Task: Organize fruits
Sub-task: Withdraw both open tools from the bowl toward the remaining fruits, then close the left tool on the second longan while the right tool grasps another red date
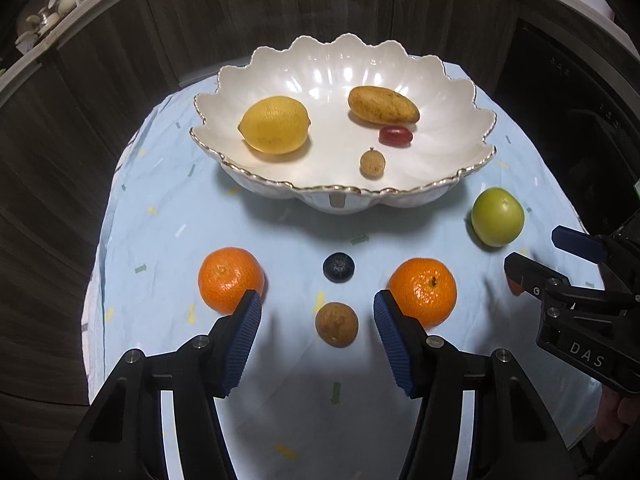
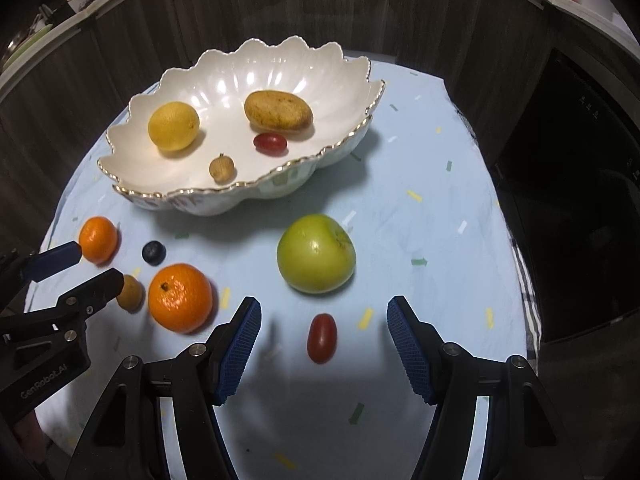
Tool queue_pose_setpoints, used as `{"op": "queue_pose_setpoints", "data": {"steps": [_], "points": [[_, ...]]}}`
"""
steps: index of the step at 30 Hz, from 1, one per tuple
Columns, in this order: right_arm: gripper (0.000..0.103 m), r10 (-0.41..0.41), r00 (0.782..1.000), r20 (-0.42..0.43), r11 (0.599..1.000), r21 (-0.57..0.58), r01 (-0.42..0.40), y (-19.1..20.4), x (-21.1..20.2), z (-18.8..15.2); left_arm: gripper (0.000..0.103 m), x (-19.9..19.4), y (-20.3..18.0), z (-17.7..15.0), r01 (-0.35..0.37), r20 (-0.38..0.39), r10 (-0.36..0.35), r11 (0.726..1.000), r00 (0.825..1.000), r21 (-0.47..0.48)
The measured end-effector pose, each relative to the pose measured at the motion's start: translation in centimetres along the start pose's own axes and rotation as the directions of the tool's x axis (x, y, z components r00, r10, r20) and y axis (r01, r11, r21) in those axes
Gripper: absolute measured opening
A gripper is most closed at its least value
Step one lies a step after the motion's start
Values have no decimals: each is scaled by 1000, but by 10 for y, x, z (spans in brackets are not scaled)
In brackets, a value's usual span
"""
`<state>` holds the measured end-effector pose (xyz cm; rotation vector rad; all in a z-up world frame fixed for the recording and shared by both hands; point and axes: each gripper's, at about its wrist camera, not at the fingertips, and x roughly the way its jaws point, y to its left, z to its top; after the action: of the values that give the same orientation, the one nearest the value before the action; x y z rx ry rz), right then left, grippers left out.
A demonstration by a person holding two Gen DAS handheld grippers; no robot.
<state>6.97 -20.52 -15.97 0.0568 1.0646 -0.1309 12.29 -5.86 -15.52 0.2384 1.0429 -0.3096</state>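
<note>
Hanging apart over cloth [image 2: 440, 208], both jaws wide, empty; bowl [image 1: 452, 184] behind.

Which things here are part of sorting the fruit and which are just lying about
Part of the job: white bowl holding lemon, mango, red tomato, longan; two oranges, blueberry, brown longan, green apple, loose tomato.

Lying about: blue cloth, shelf crockery.
</note>
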Motion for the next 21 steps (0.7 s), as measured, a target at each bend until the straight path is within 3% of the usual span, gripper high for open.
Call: {"op": "queue_pose_setpoints", "data": {"steps": [8, 21], "points": [[64, -3, 1000, -11, 1000, 0, 3, -1, 6, -7, 47, 9, -4, -5, 2, -9, -2, 1000, 1000, 13], [41, -2, 999, -44, 1000, 14, 2, -6, 23, -15, 38, 22, -9, -9, -3, -24, 3, 1000, 1000, 13]]}}
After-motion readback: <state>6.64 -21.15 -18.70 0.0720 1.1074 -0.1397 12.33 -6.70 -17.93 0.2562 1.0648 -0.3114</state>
